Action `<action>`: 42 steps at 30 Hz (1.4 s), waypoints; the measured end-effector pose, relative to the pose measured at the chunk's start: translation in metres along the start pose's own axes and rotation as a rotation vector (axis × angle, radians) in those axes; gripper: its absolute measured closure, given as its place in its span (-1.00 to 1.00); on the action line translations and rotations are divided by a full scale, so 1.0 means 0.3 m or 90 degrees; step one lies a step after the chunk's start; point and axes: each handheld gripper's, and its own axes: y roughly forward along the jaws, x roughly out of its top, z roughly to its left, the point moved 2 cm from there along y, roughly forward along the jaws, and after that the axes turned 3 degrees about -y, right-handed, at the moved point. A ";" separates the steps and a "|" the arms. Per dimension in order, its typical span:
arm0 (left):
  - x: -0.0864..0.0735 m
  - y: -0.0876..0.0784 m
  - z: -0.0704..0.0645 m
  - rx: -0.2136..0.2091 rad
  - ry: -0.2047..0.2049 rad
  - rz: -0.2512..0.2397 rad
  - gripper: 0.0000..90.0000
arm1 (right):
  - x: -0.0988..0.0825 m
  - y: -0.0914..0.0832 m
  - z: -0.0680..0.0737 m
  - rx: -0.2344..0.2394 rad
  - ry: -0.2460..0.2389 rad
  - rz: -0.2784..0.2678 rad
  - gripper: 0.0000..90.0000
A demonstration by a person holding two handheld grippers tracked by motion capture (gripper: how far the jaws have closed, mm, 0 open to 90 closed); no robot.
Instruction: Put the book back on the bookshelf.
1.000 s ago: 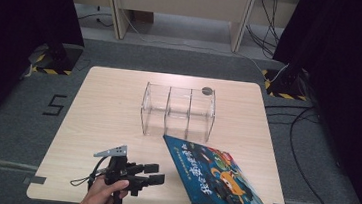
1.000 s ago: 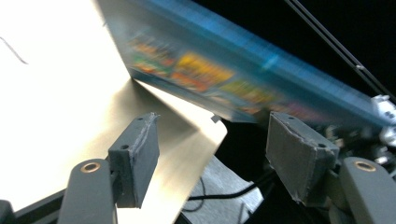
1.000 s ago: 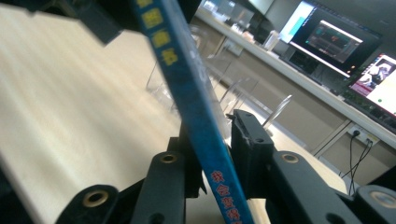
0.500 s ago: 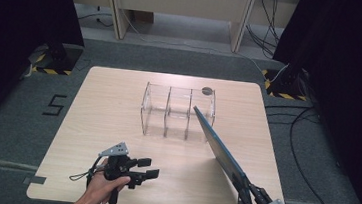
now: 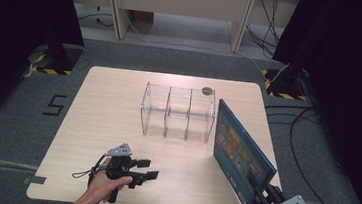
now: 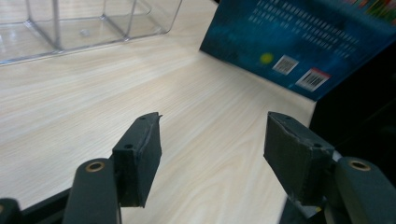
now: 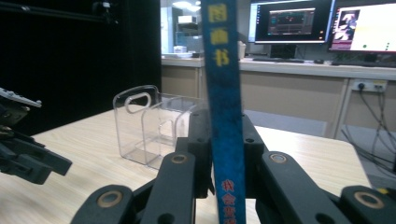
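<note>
From the high view I see the light wooden surface (image 5: 118, 106) across the middle of the frame, with a clear three-compartment organizer (image 5: 178, 113) standing just above its centre and a small dark disc (image 5: 207, 90) at the organizer's upper right corner. At the lower left my left gripper (image 5: 148, 169) sits low over the surface, its jaws pointing toward the right of the frame, parted about halfway with nothing between them. At the lower right my right gripper (image 5: 260, 194) holds a blue picture book (image 5: 238, 154) standing on edge, cover facing left, just to the right of the organizer and apart from it.

In the left gripper view the two black pads (image 6: 140, 156) rise from the bottom with a wide gap and only bare wood between them. The book's back cover (image 6: 299, 42), with two barcodes, fills the upper right, its lower edge at the surface. The organizer (image 6: 84, 23) lies at the upper left.

In the right gripper view the jaws are clamped tight on the book's blue spine (image 7: 224, 116), which runs upright through the middle of the frame with yellow characters on it. The organizer (image 7: 144, 126) stands left of centre behind it, and the left gripper (image 7: 32, 163) shows at the left edge. Monitors (image 7: 292, 21) glow at the upper right.
</note>
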 end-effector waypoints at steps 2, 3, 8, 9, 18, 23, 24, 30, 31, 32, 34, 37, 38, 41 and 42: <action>-0.003 0.001 0.015 0.009 -0.004 0.006 -0.20 | -0.009 -0.001 -0.005 -0.001 0.018 0.005 0.80; -0.004 0.002 0.019 0.014 0.000 0.008 -0.20 | -0.014 -0.001 -0.008 -0.003 0.029 0.005 0.81; -0.008 0.004 0.035 0.053 0.042 0.023 -0.23 | -0.028 0.001 -0.015 -0.011 0.026 0.011 0.82; -0.011 0.007 0.036 0.058 0.049 0.030 -0.24 | -0.030 0.002 -0.016 -0.010 0.025 0.009 0.83; -0.022 0.021 0.049 0.080 0.068 0.061 -0.30 | -0.034 0.008 -0.009 -0.002 0.015 -0.001 0.80; -0.024 0.025 0.048 0.076 0.068 0.062 -0.30 | -0.025 0.016 -0.008 0.003 0.015 -0.013 0.71; -0.025 0.025 0.047 0.075 0.068 0.063 -0.30 | -0.022 0.021 -0.008 0.004 0.012 -0.014 0.69; -0.026 0.028 0.047 0.071 0.068 0.067 -0.30 | -0.027 0.053 -0.019 0.018 0.012 -0.022 0.67; -0.026 0.029 0.048 0.071 0.067 0.067 -0.30 | -0.028 0.055 -0.024 0.019 0.017 -0.022 0.67; -0.026 0.029 0.048 0.071 0.067 0.067 -0.30 | -0.029 0.057 -0.030 0.023 0.031 -0.028 0.67; -0.027 0.030 0.048 0.072 0.068 0.068 -0.30 | -0.031 0.063 -0.038 0.022 0.034 -0.030 0.63; -0.029 0.033 0.048 0.072 0.068 0.071 -0.30 | -0.030 0.076 -0.043 0.027 0.036 -0.029 0.61; -0.029 0.033 0.048 0.072 0.068 0.071 -0.30 | -0.029 0.084 -0.043 0.027 0.035 -0.029 0.61; -0.030 0.034 0.048 0.071 0.070 0.071 -0.30 | -0.023 0.096 -0.043 0.028 0.032 -0.031 0.61; -0.030 0.034 0.048 0.071 0.069 0.072 -0.30 | -0.022 0.099 -0.043 0.032 0.034 -0.033 0.62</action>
